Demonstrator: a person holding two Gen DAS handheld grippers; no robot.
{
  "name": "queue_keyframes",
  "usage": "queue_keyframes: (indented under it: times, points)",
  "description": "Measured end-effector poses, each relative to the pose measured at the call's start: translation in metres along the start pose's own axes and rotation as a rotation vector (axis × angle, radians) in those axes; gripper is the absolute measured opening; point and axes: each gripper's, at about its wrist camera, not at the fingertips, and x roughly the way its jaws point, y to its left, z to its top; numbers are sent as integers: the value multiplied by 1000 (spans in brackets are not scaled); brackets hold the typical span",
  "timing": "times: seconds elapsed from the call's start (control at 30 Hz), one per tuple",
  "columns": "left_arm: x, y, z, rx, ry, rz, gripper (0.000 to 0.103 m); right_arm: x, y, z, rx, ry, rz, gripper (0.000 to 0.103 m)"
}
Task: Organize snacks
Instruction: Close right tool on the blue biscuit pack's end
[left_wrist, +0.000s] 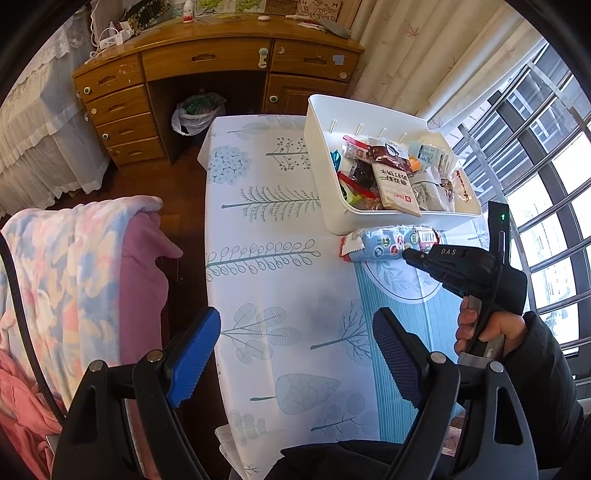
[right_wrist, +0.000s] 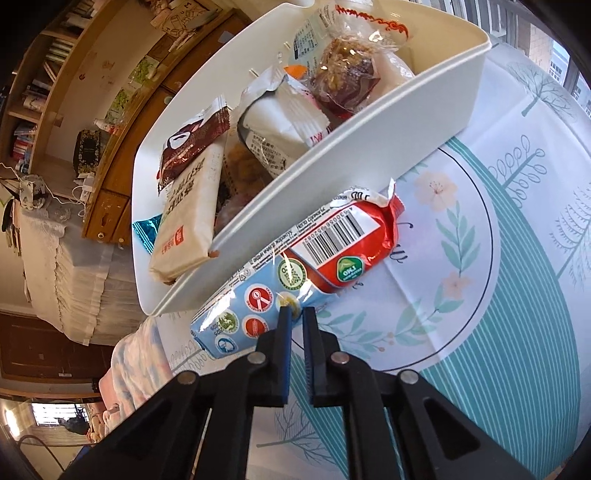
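Note:
A blue and red snack packet (right_wrist: 295, 266) lies on the tablecloth against the near wall of a white bin (right_wrist: 332, 162). My right gripper (right_wrist: 295, 314) is shut on the packet's near edge, pinching the wrapper between its fingertips. In the left wrist view the same packet (left_wrist: 388, 245) sits below the white bin (left_wrist: 325, 206), and the right gripper (left_wrist: 408, 254) meets it from the right, held by a hand (left_wrist: 480, 328). The bin holds several wrapped snacks, among them a beige packet (right_wrist: 188, 218). My left gripper (left_wrist: 295, 332) hangs open above bare cloth, nothing between its blue pads.
The table (left_wrist: 266, 258) wears a leaf-print cloth. A chair draped in a pastel blanket (left_wrist: 74, 266) stands at its left. A wooden desk (left_wrist: 207, 70) and a bagged waste bin (left_wrist: 197, 110) are beyond. Window bars (left_wrist: 535, 166) run along the right.

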Motion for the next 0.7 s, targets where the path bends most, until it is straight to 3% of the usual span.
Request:
queue_keyframes:
  times: [0.1, 0.3, 0.43, 0.5, 0.57, 0.7]
  points:
    - [-1, 1, 0, -3, -2, -3, 84, 3, -7, -8, 7, 33, -62, 0]
    - [-1, 1, -2, -4, 2, -9, 84, -3, -28, -18, 83, 42, 22, 2]
    - [0, -2, -5, 7, 8, -16, 84, -17, -31, -12, 107, -19, 115, 5]
    - [1, -4, -6, 16, 11, -18, 84, -20, -32, -7, 126, -34, 144, 26]
    - [2, -3, -7, 21, 15, -19, 84, -20, -33, -2, 159, -46, 160, 40]
    - [3, 0, -9, 15, 22, -11, 84, -10, -36, 11, 203, -41, 162, 49]
